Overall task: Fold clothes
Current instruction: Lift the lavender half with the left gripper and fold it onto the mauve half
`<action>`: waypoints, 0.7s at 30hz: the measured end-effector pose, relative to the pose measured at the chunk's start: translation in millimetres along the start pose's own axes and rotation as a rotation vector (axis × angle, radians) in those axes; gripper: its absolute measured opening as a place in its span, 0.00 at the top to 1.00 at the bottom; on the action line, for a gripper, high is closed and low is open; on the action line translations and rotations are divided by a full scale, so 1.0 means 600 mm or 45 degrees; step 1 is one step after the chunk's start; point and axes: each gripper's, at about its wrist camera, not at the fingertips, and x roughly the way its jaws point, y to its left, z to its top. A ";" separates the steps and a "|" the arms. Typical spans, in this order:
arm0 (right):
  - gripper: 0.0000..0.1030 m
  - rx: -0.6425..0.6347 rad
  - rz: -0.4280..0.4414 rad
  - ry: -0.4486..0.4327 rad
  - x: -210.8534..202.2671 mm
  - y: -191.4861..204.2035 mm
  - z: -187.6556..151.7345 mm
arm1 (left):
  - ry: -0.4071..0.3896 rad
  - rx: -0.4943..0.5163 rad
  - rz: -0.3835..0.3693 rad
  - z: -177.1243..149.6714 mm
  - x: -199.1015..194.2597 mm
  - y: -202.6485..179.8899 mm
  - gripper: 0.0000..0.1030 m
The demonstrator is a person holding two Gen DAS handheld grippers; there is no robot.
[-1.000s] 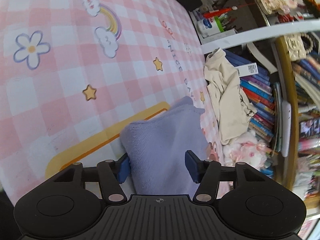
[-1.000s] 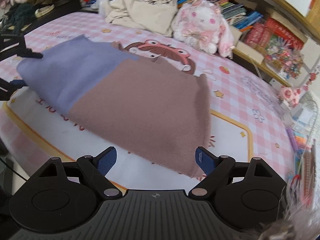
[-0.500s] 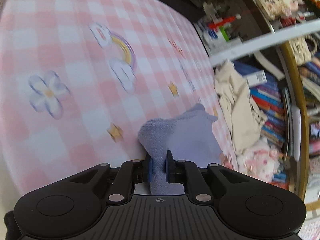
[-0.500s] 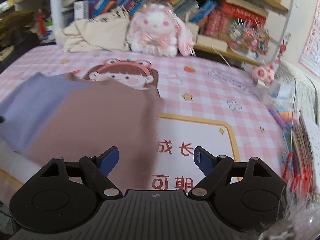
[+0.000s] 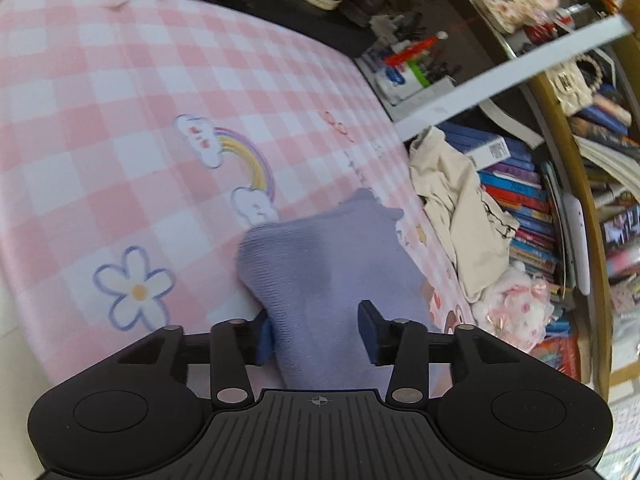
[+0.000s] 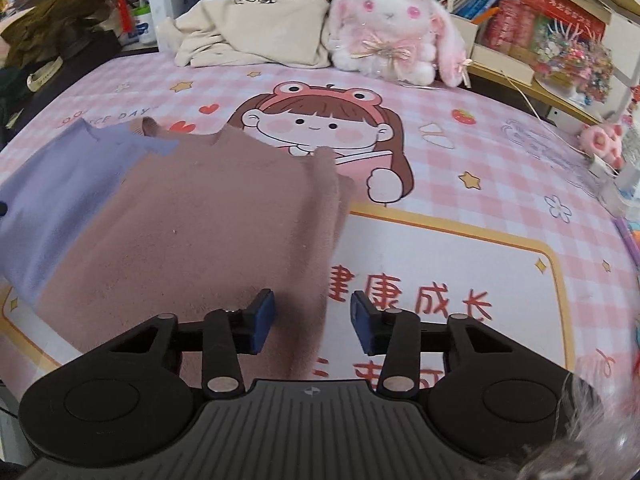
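Observation:
A folded knit garment, lavender at one end (image 6: 60, 184) and brown over the rest (image 6: 208, 224), lies flat on the pink checked mat (image 6: 460, 152). In the left wrist view its lavender end (image 5: 332, 264) runs between the fingers of my left gripper (image 5: 316, 334), which is open with the cloth lying loose between the blue pads. My right gripper (image 6: 313, 322) is open, its jaws astride the garment's near right corner, low over the mat.
A crumpled beige garment (image 6: 256, 28) and a pink plush rabbit (image 6: 396, 28) sit at the mat's far edge, in front of shelves of books (image 5: 524, 216). Dark clothes (image 6: 52, 28) are piled at the far left. Small toys (image 6: 600, 140) lie at the right.
My left gripper was shut on the lavender end half a second ago and has opened. My right gripper has narrowed its opening and moved to the garment's right corner.

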 end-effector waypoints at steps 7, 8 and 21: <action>0.66 0.012 0.031 0.028 0.012 -0.002 0.001 | -0.021 0.059 0.013 -0.001 0.018 -0.015 0.74; 0.66 0.019 0.035 0.031 0.013 -0.004 0.001 | -0.024 0.067 0.014 -0.001 0.021 -0.017 0.80; 0.58 0.009 0.080 0.016 0.021 -0.036 0.028 | -0.035 0.013 0.009 -0.002 0.027 -0.008 0.87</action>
